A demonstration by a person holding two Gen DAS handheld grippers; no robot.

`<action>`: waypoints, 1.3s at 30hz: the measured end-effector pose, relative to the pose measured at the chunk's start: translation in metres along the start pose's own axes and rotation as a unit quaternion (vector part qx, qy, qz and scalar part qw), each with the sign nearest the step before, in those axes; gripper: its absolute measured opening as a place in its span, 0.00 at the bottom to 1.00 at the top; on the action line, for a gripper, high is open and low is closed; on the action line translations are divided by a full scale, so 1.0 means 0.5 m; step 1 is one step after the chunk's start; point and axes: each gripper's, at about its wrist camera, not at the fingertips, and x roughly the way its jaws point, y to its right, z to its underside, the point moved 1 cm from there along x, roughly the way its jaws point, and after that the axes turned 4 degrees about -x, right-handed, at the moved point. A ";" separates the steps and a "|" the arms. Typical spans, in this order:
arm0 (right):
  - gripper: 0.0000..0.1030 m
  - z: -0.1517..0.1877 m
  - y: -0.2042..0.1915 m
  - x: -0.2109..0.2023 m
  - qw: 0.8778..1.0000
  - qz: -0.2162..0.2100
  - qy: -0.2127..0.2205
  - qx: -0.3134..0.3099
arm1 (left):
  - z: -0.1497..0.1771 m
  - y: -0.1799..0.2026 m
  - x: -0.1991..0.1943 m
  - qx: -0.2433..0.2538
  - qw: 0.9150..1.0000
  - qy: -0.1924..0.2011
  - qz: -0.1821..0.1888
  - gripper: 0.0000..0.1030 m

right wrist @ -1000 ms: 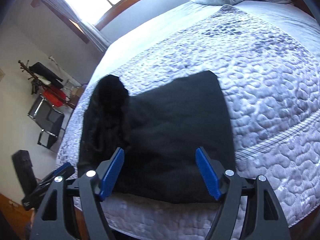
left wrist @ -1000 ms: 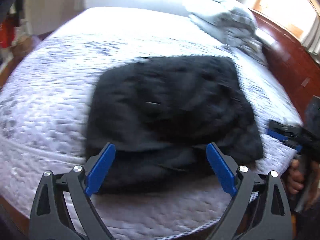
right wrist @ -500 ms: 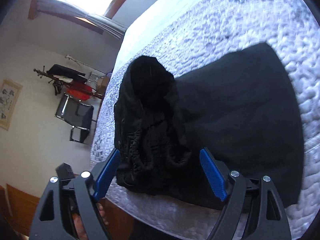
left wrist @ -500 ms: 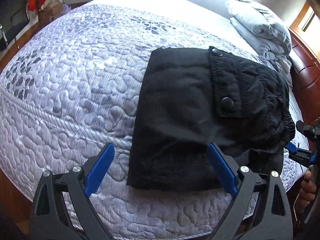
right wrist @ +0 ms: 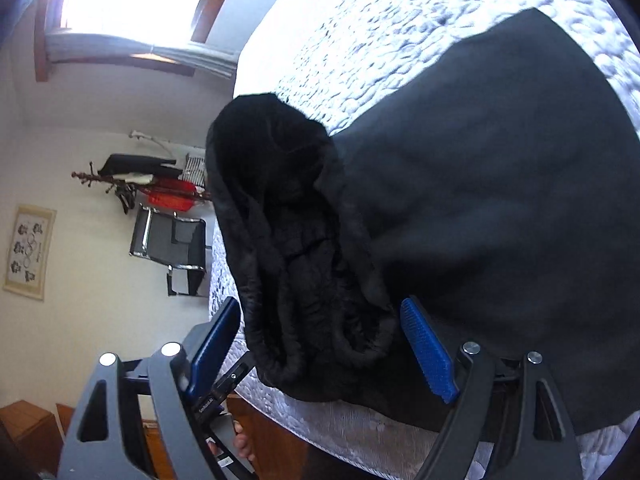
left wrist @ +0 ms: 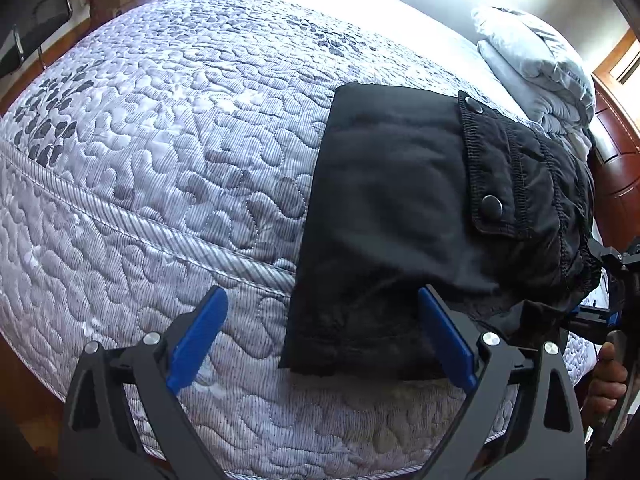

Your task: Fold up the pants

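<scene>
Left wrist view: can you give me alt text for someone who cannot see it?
Folded black pants lie on a grey quilted bed, waistband and two snap buttons to the right. The open left gripper hovers at their near edge, holding nothing. Grey bedding sits far right.

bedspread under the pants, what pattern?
Pale grey-white quilted bedspread with a pebble-like stitch and darker grey patches; clearest in the left wrist view.

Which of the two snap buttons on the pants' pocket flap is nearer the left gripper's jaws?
The lower snap button, at the flap's near corner. The other snap button sits at the far corner, toward the pillows.
</scene>
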 end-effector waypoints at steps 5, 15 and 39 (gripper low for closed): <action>0.81 -0.002 -0.030 0.017 1.000 0.013 0.004 -0.015 | -0.002 -0.009 -0.001 -0.002 1.000 -0.004 -0.001 0.94; 0.38 -0.010 -0.039 0.018 0.999 0.028 0.018 -0.028 | -0.001 -0.015 0.010 -0.006 1.000 -0.012 0.003 0.95; 0.25 -0.021 -0.193 -0.018 0.993 -0.102 -0.004 -0.059 | 0.026 -0.045 -0.044 -0.054 0.998 -0.004 0.027 0.95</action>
